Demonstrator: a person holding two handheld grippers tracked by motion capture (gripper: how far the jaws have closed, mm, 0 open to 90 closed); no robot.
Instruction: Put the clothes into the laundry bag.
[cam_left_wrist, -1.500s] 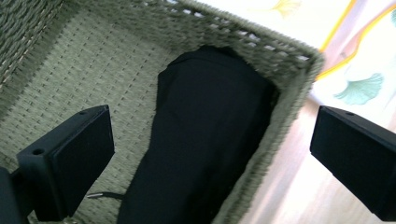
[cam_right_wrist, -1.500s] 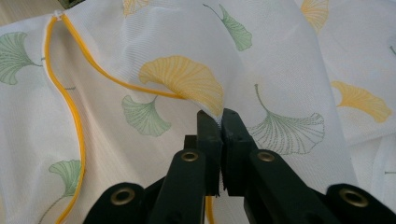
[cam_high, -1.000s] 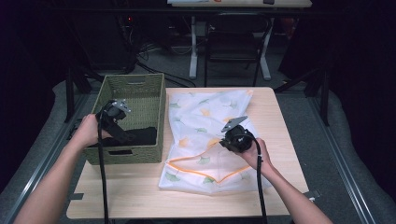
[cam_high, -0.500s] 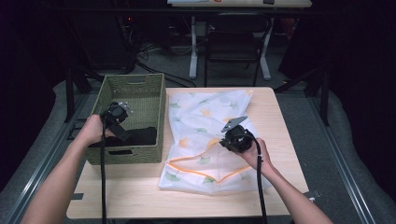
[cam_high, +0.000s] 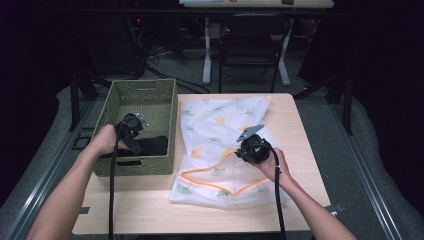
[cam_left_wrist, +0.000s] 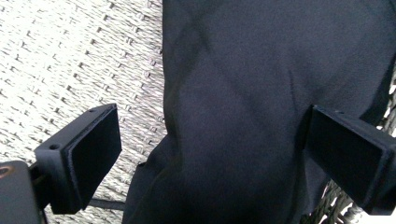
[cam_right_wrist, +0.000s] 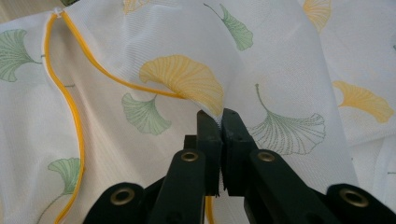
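Note:
A black cloth (cam_high: 152, 146) lies in the bottom of a green woven basket (cam_high: 150, 92) at the table's left. My left gripper (cam_high: 131, 131) reaches down into the basket. Its jaws stand wide on either side of the black cloth (cam_left_wrist: 233, 116) and have just been closing; the left pad (cam_left_wrist: 93, 154) is still off the fabric. A white mesh bag (cam_high: 220, 120) with a ginkgo-leaf print and a yellow-edged opening is spread on the table. My right gripper (cam_high: 245, 152) is shut on a raised fold of this bag (cam_right_wrist: 187, 46), the tips (cam_right_wrist: 217, 116) pinching the mesh.
The light wooden table (cam_high: 300, 130) has bare strips along its right and front edges. Behind it stand a dark chair (cam_high: 250, 45) and a white desk leg (cam_high: 206, 50) on the grey floor. Cables trail from both grippers toward the front edge.
My left gripper has sunk lower into the basket, down over the black cloth. The right gripper and the bag have stayed where they were.

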